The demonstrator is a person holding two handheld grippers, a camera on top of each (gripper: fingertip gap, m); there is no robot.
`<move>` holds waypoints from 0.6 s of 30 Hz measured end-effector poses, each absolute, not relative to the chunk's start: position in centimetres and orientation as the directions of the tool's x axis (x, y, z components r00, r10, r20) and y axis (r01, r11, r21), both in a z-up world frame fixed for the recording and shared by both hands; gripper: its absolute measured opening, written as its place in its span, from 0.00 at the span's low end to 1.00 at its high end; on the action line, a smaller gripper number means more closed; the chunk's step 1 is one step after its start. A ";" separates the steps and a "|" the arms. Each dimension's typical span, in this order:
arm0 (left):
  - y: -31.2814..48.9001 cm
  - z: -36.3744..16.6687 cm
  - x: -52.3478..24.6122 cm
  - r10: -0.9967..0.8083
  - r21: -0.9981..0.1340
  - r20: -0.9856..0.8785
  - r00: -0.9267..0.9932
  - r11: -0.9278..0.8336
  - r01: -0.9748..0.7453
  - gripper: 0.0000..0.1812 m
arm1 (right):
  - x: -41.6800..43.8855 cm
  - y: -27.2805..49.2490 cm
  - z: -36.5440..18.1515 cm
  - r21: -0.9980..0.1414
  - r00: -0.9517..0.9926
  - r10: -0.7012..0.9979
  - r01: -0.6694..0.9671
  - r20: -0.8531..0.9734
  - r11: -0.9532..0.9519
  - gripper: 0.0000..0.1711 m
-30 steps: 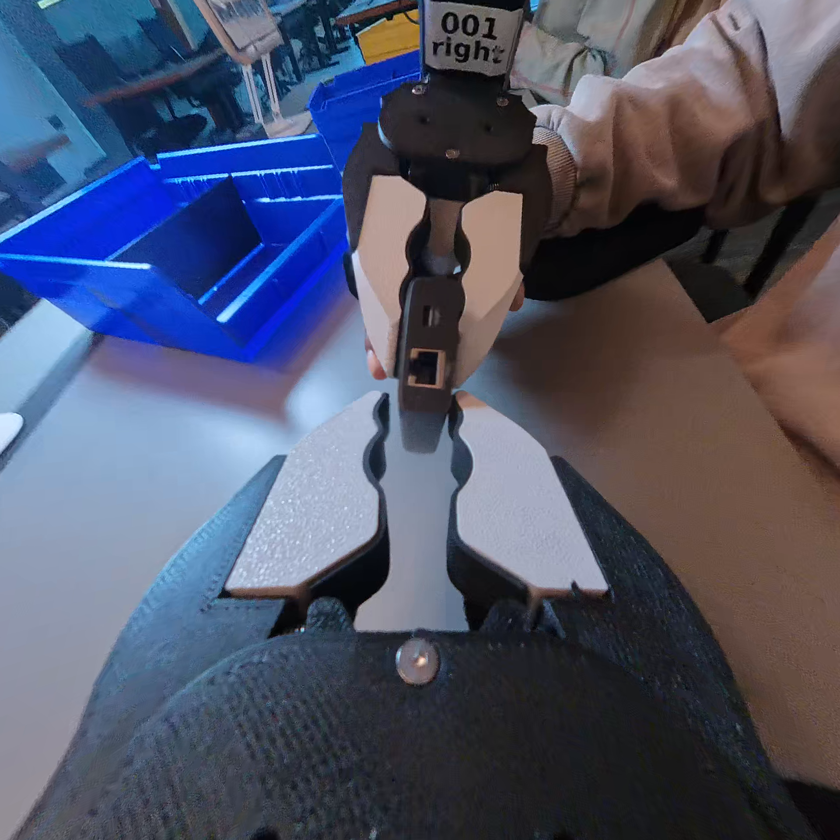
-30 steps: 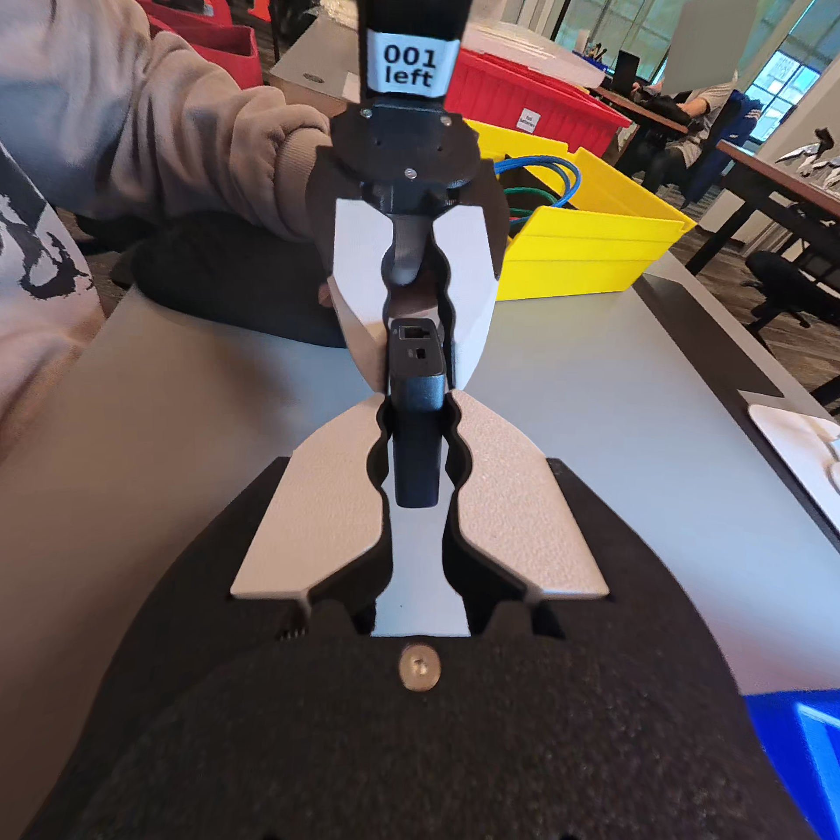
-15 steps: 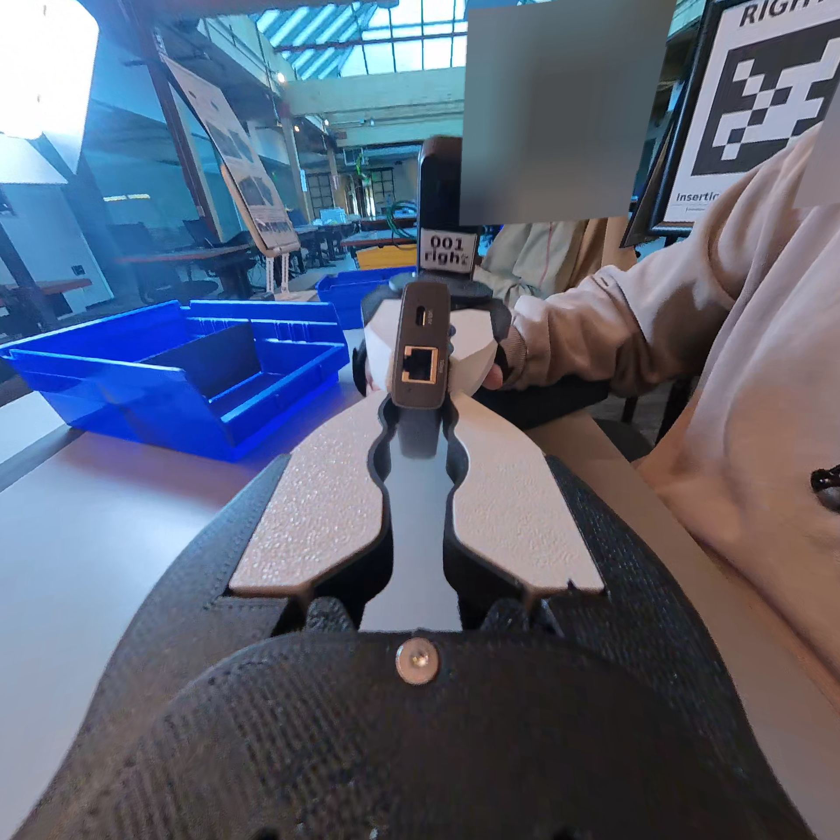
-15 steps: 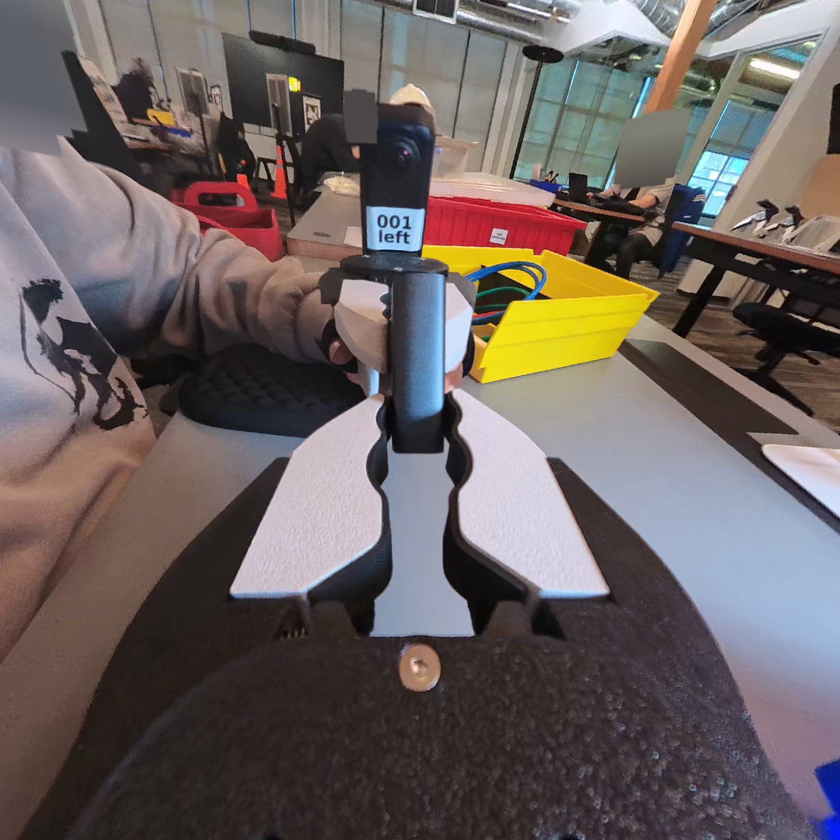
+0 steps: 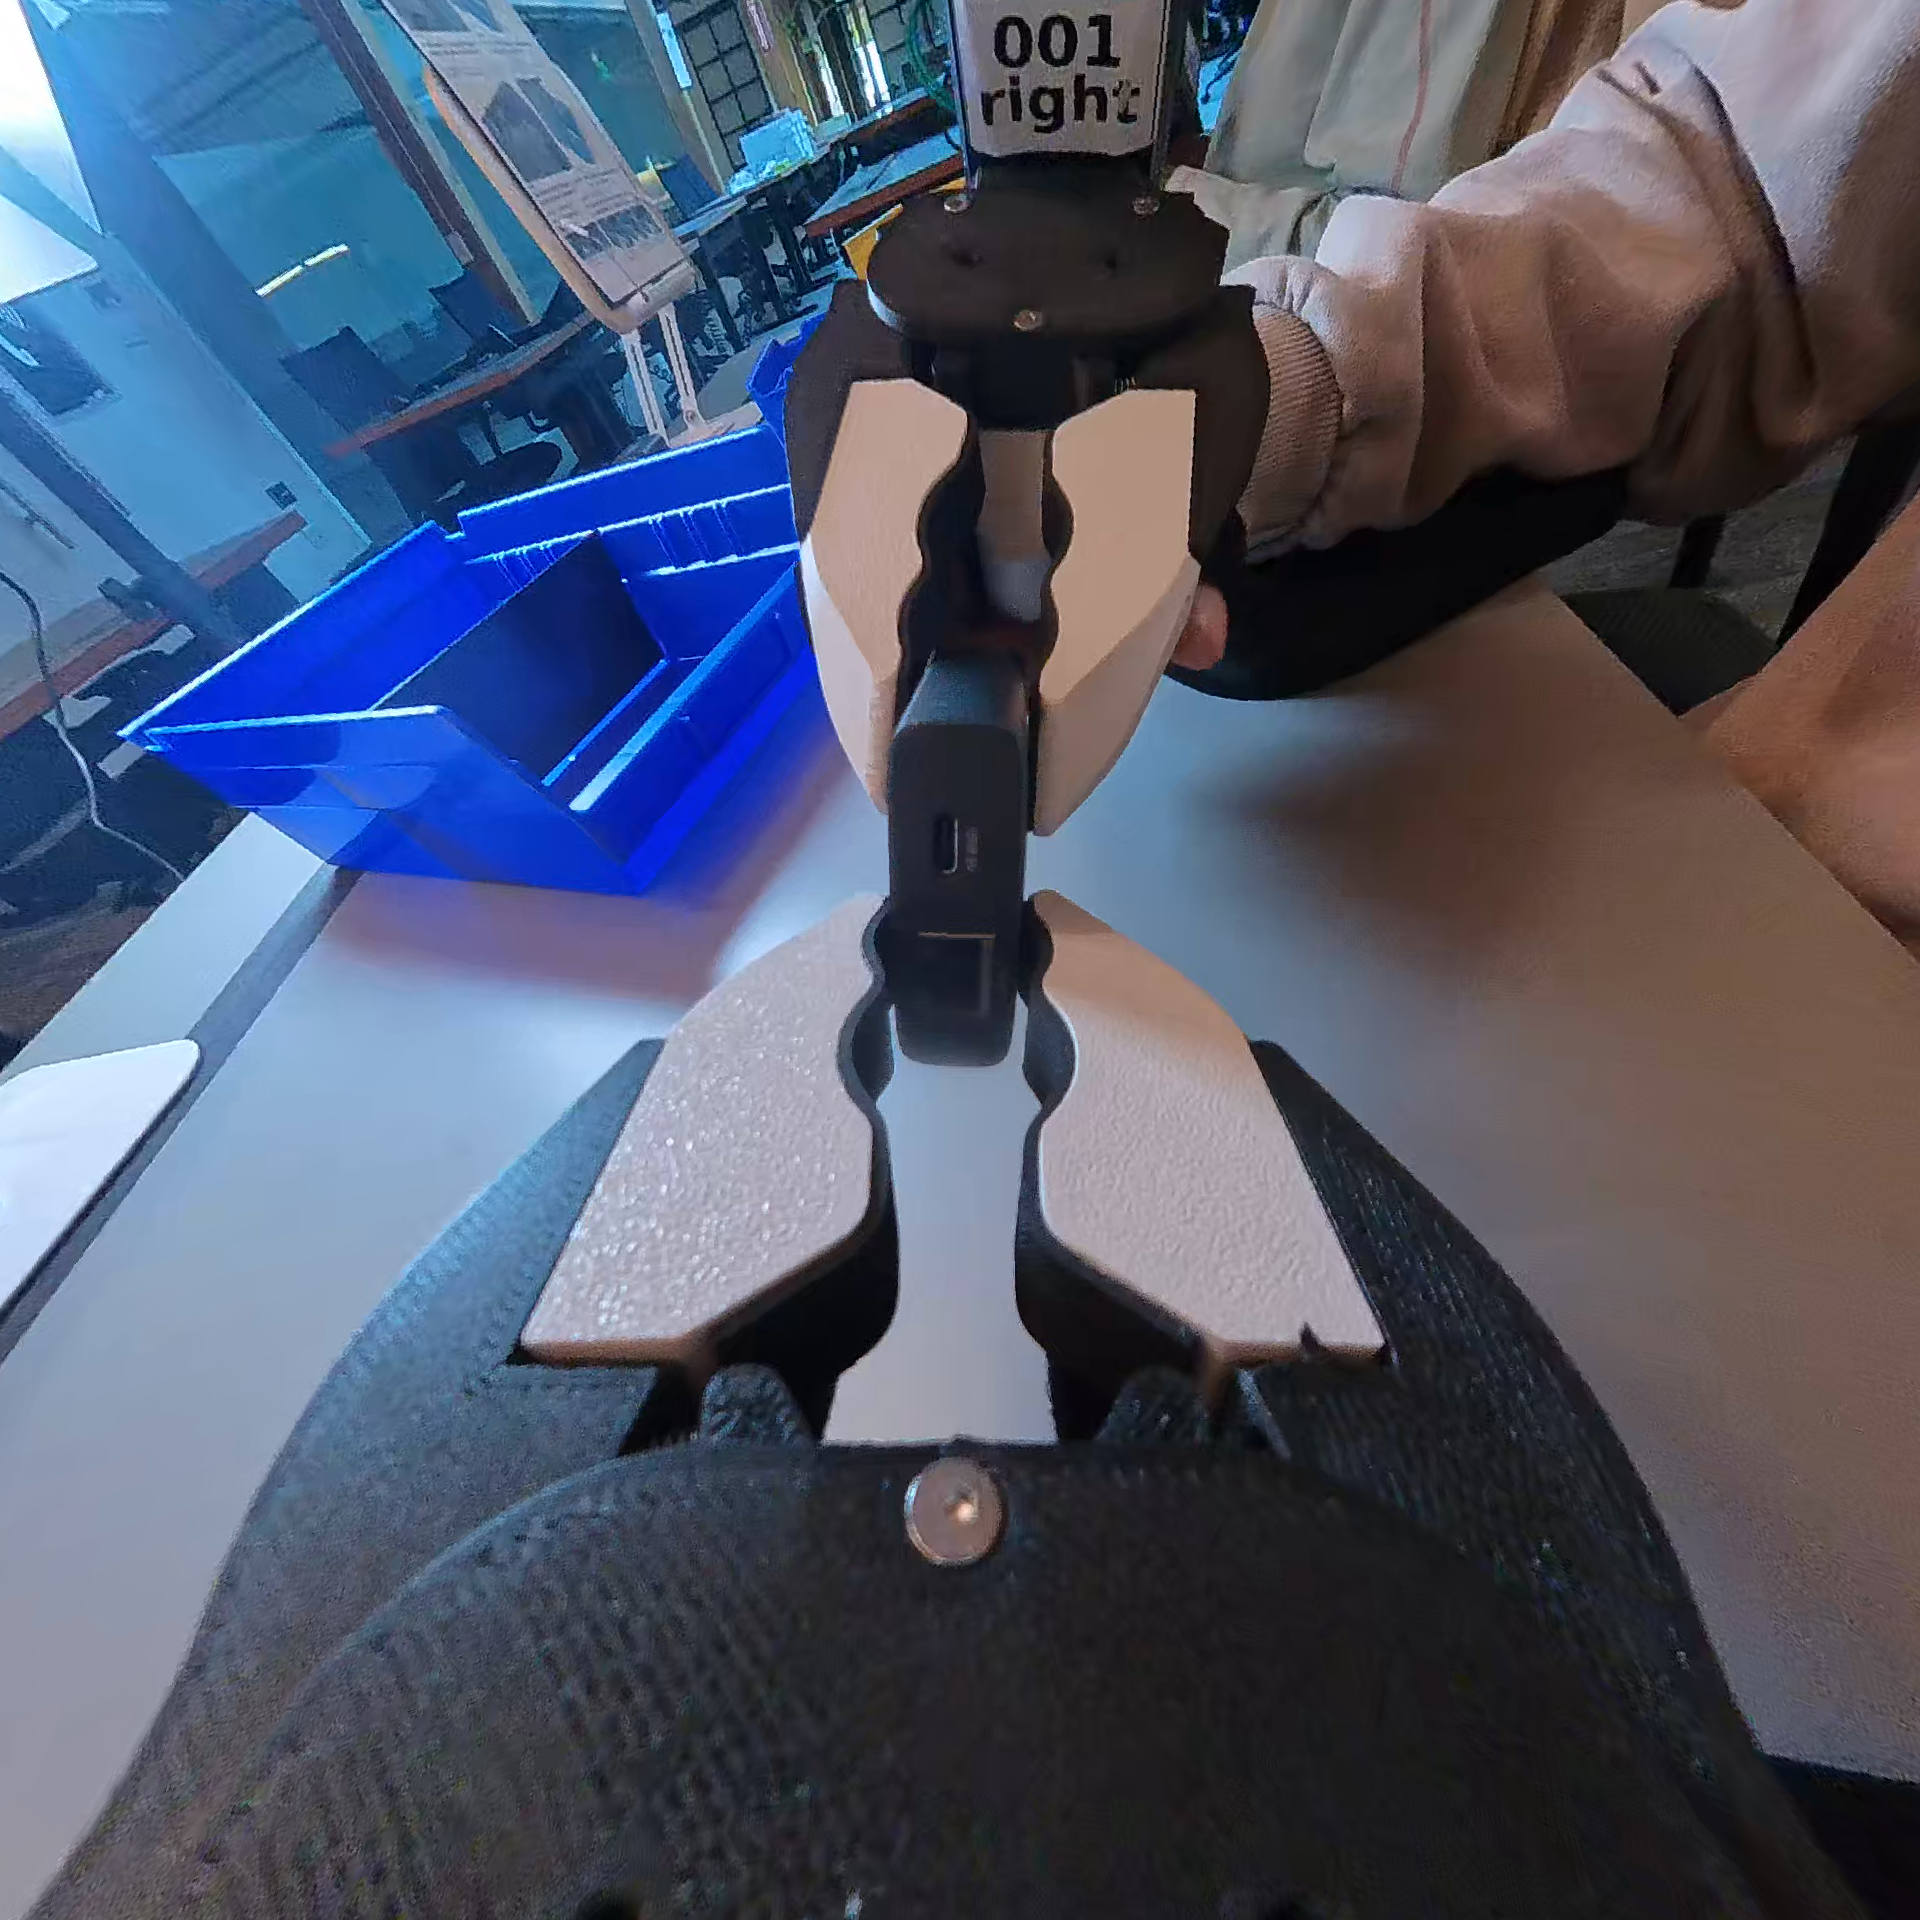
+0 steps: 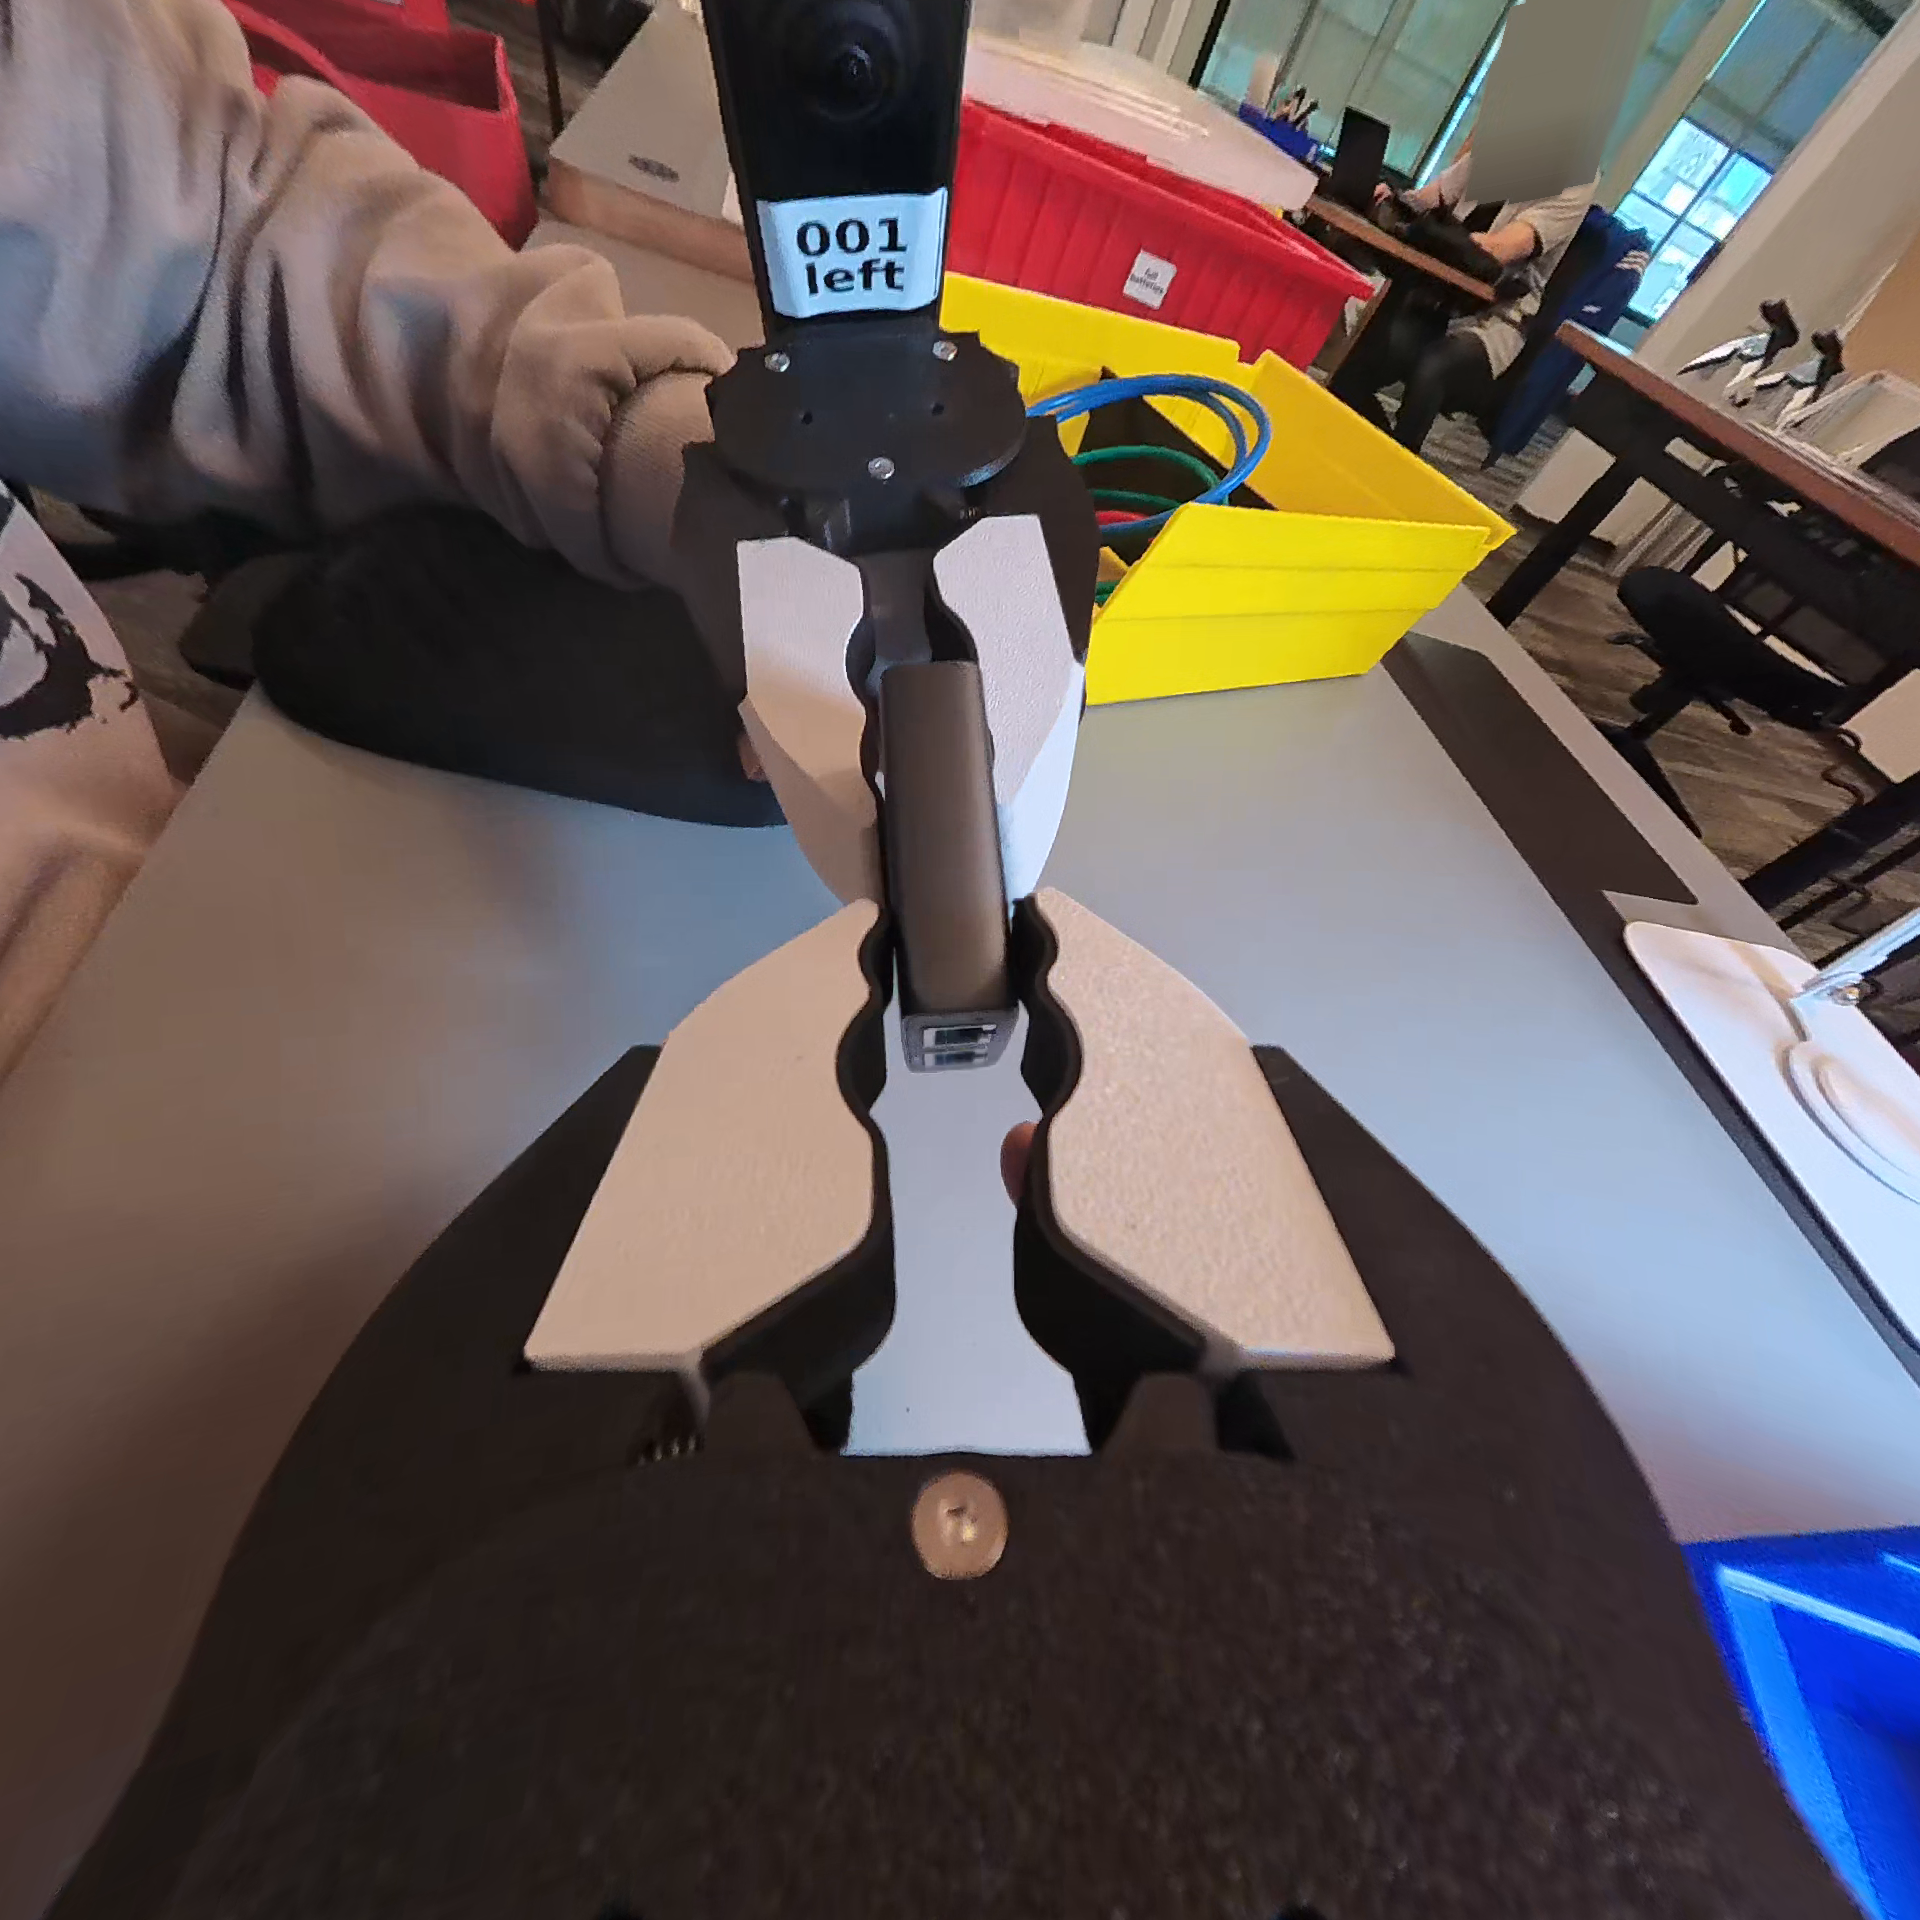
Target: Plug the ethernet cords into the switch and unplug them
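Observation:
The switch is a small dark box held in the air between both grippers, above the grey table. My left gripper is shut on its near end. The right gripper faces me and is shut on its far end. In the right wrist view the switch shows a port end towards the camera, with my right gripper shut on that end and the left gripper on the other. Blue, green and red ethernet cords lie coiled in a yellow bin.
A blue bin stands at the table's left side and also shows in the right wrist view. A red bin sits behind the yellow one. A white pad lies at the right edge. The person's sleeves are close. My left and right fingertips are right by each other.
Both grippers tilted up level half a second ago and now point down at the table again. The switch has turned between them, so different faces show. Both stay closed on it.

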State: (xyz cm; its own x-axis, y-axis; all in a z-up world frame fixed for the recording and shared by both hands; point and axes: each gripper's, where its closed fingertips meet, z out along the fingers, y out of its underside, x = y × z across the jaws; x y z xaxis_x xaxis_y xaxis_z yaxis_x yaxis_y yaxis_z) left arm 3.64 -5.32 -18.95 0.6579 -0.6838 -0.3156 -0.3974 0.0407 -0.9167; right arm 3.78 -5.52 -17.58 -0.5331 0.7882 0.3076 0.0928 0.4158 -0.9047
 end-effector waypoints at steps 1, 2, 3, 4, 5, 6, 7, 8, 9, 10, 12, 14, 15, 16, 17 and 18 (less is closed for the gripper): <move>-5.3 -19.0 3.6 -0.677 -0.912 -0.328 0.659 0.047 -0.406 0.12 | 3.7 -5.6 -17.5 -0.909 -0.529 0.793 0.092 0.301 0.406 0.13; -5.3 -19.1 3.7 -0.677 -0.911 -0.332 0.657 0.049 -0.410 0.12 | 3.7 -5.6 -17.5 -0.914 -0.525 0.798 0.089 0.294 0.396 0.13; -5.4 -19.1 3.8 -0.683 -0.914 -0.325 0.654 0.049 -0.403 0.12 | 3.7 -5.8 -17.4 -0.921 -0.535 0.798 0.087 0.278 0.379 0.13; -5.4 -18.9 3.8 -0.683 -0.919 -0.317 0.657 0.051 -0.390 0.12 | 3.8 -5.8 -17.3 -0.930 -0.539 0.801 0.085 0.259 0.358 0.13; -5.3 -18.7 3.8 -0.680 -0.921 -0.318 0.661 0.055 -0.386 0.12 | 3.7 -5.8 -17.0 -0.939 -0.540 0.807 0.083 0.240 0.334 0.13; -5.3 -18.6 3.8 -0.675 -0.919 -0.326 0.661 0.063 -0.389 0.12 | 3.7 -5.8 -16.9 -0.947 -0.544 0.811 0.085 0.216 0.309 0.13; -5.3 -18.5 3.7 -0.670 -0.917 -0.335 0.662 0.070 -0.393 0.12 | 3.7 -5.9 -16.6 -0.958 -0.552 0.813 0.082 0.187 0.276 0.13; -5.3 -18.5 3.7 -0.666 -0.915 -0.341 0.664 0.075 -0.395 0.12 | 3.7 -6.0 -16.3 -0.969 -0.560 0.816 0.086 0.146 0.233 0.14; -5.3 -18.4 3.7 -0.660 -0.913 -0.348 0.665 0.078 -0.400 0.12 | 3.8 -6.1 -16.2 -0.977 -0.567 0.816 0.092 0.107 0.192 0.14; -5.2 -18.4 3.5 -0.651 -0.909 -0.359 0.669 0.080 -0.409 0.12 | 3.7 -6.0 -16.0 -0.983 -0.568 0.819 0.095 0.077 0.158 0.14; -5.1 -18.4 3.2 -0.640 -0.906 -0.368 0.674 0.085 -0.414 0.12 | 3.7 -5.9 -15.3 -0.991 -0.567 0.823 0.084 0.038 0.104 0.14; -5.1 -18.2 3.0 -0.637 -0.911 -0.363 0.681 0.090 -0.402 0.12 | 3.9 -5.4 -14.2 -0.998 -0.558 0.830 0.049 0.005 0.039 0.14; -5.0 -18.1 2.9 -0.629 -0.909 -0.370 0.683 0.096 -0.405 0.12 | 4.0 -5.1 -13.8 -0.999 -0.552 0.834 0.034 0.006 0.030 0.14; -5.0 -18.0 2.8 -0.624 -0.907 -0.378 0.684 0.104 -0.407 0.12 | 4.1 -4.8 -13.7 -0.998 -0.544 0.838 0.021 0.031 0.051 0.15; -5.1 -17.9 2.8 -0.626 -0.909 -0.379 0.681 0.113 -0.402 0.12 | 4.2 -4.7 -13.9 -0.996 -0.537 0.841 0.011 0.073 0.094 0.16; -5.2 -17.8 2.9 -0.628 -0.910 -0.381 0.678 0.125 -0.396 0.12 | 4.2 -4.7 -14.5 -0.987 -0.530 0.838 0.010 0.131 0.160 0.18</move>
State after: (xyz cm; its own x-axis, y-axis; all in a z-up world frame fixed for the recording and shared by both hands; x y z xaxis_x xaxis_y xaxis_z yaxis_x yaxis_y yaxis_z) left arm 2.89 -5.17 -17.76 0.6783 -0.6283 -0.3811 -0.3956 0.1248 -0.9099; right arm 4.21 -4.72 -14.51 -0.5304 0.8376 0.1309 0.0098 0.1605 -0.9870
